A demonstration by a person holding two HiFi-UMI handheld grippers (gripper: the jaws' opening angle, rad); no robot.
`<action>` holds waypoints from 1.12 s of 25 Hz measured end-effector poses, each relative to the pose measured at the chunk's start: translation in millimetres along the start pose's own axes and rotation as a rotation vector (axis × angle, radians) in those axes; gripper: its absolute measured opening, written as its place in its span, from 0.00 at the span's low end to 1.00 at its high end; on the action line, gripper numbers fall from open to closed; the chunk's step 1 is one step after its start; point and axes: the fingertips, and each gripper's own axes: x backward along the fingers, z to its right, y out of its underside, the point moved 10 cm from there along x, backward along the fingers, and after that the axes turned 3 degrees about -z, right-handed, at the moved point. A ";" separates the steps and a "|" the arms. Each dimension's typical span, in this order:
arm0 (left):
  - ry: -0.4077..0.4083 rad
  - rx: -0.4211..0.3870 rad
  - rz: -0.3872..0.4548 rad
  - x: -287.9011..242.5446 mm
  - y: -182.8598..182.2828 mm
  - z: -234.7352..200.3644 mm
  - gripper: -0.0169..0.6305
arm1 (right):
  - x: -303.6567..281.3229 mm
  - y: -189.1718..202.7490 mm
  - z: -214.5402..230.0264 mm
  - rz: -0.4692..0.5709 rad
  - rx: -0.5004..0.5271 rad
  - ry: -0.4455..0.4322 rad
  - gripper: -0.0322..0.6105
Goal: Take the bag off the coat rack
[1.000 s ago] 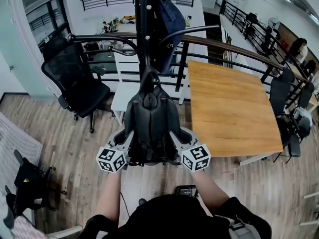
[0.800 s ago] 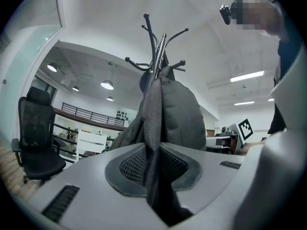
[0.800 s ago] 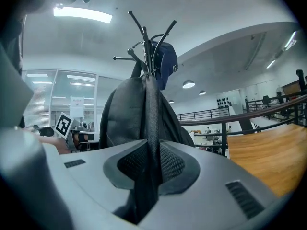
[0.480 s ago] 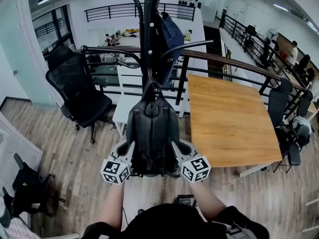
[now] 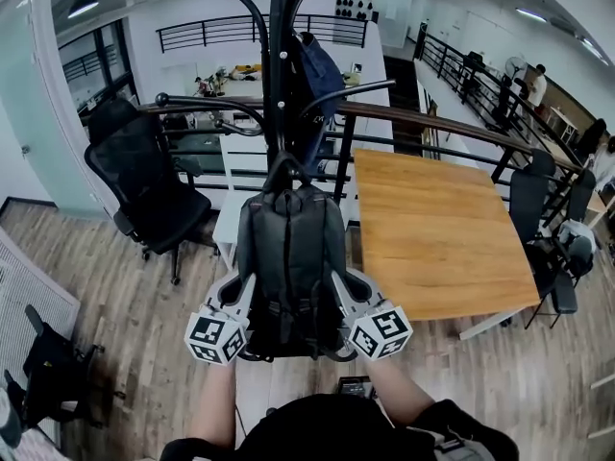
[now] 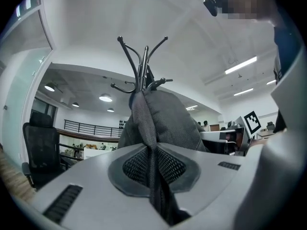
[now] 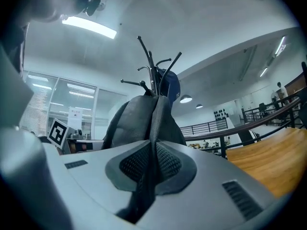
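Observation:
A dark grey backpack (image 5: pixel 291 257) hangs by its top loop from a low hook of the black coat rack (image 5: pixel 279 65). My left gripper (image 5: pixel 245 294) is at its lower left side and my right gripper (image 5: pixel 338 294) at its lower right. In the left gripper view the jaws are closing, and the pads of my left gripper (image 6: pixel 153 171) pinch a fold of the backpack's (image 6: pixel 165 119) fabric. In the right gripper view the jaws of my right gripper (image 7: pixel 152 166) are likewise closing on a fold of the backpack (image 7: pixel 139 121). The rack's hooks (image 7: pixel 152 71) rise behind it.
A blue bag (image 5: pixel 322 75) hangs higher on the rack. A wooden table (image 5: pixel 432 229) stands to the right and a black office chair (image 5: pixel 144 181) to the left. A white table (image 5: pixel 233 205) and a dark railing (image 5: pixel 432 128) lie behind the rack.
Both grippers have closed on the backpack's lower sides. The backpack's bottom has swung up toward me, so more of its back panel now shows.

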 end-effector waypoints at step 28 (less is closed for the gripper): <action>0.124 -0.025 0.078 61.1 -45.2 32.2 0.09 | 71.3 -39.1 -75.2 0.143 0.086 0.103 0.12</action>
